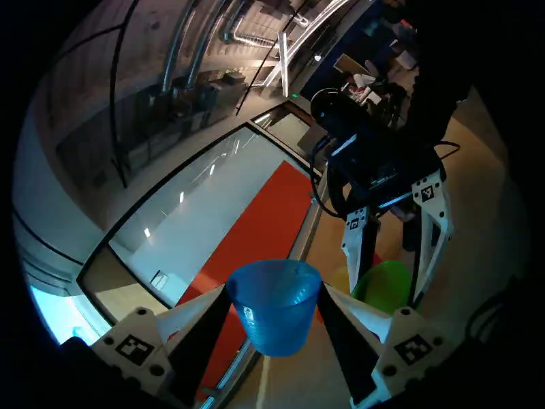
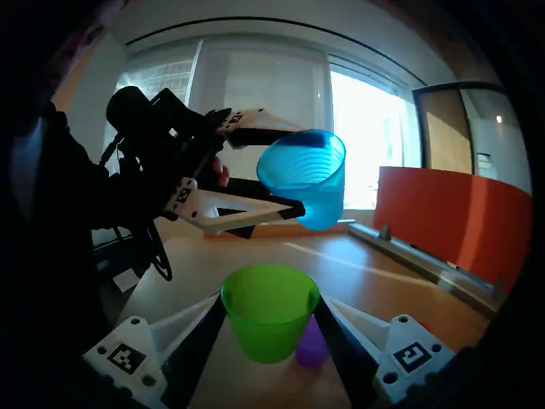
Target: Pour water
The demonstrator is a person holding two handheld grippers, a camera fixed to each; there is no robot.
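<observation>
left hand-held gripper (image 1: 274, 294) grips tilted blue cup (image 1: 274, 315) & right hand-held gripper (image 2: 270, 301) grips green cup (image 2: 269, 320).

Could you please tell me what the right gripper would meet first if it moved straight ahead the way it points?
Most likely the blue cup held by the left gripper, which hangs near the middle of the right gripper view, beyond the right gripper and its green cup; depth is unclear.
</observation>
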